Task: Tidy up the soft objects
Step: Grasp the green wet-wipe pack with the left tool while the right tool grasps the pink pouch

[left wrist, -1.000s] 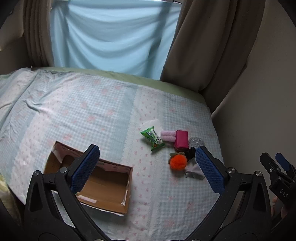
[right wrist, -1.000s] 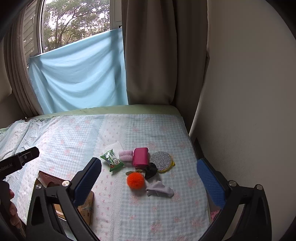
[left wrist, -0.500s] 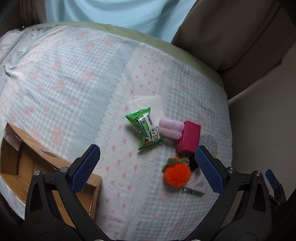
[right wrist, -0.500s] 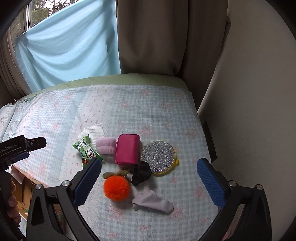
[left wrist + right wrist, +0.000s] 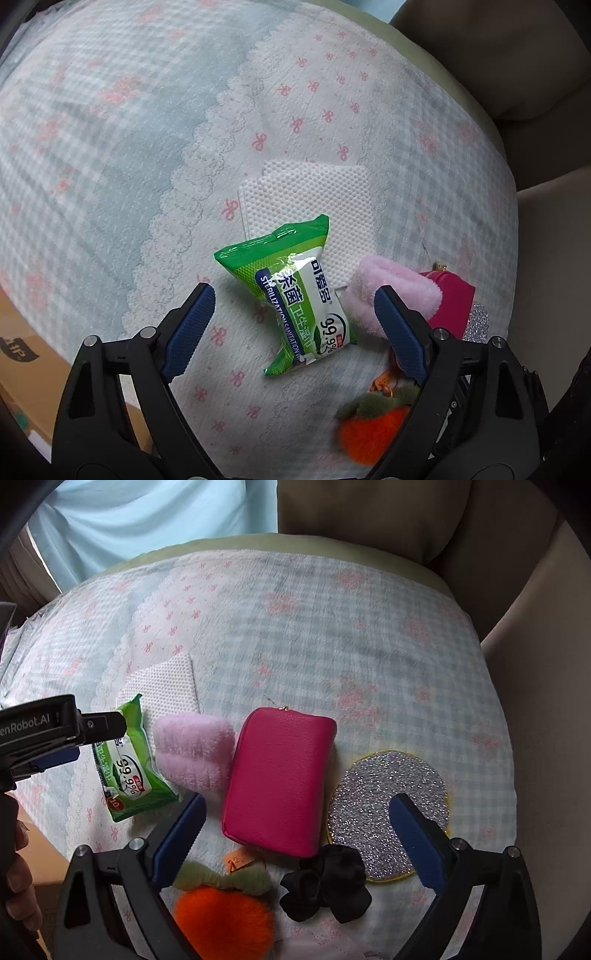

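— Which step am I on?

— I read it as the approach before a first pick. My left tool hangs over the green wet-wipe packet with its jaws spread wide, one on each side of the packet and neither touching it. My right tool is likewise wide open and grips nothing; it is lined up on the magenta zip pouch, with the near end of the pouch between its jaws.

— Where do the soft things lie?

— All in one cluster on the bed, toward its right side. The packet rests partly on a white dimpled cloth. Just right of it is a pink fluffy roll, touching the pouch. Further right lies a round silver glitter pad with a yellow rim. Nearer me sit an orange plush fruit with a green leaf top and a black scrunchie.

— And the next move?

— I judge each tool has to drop lower, then close. The packet is glossy and puffy with crimped ends, so I would squeeze across its middle, where it should give without slipping. A cardboard box shows at the left edge, a likely place for the lot, though I cannot tell what it holds.
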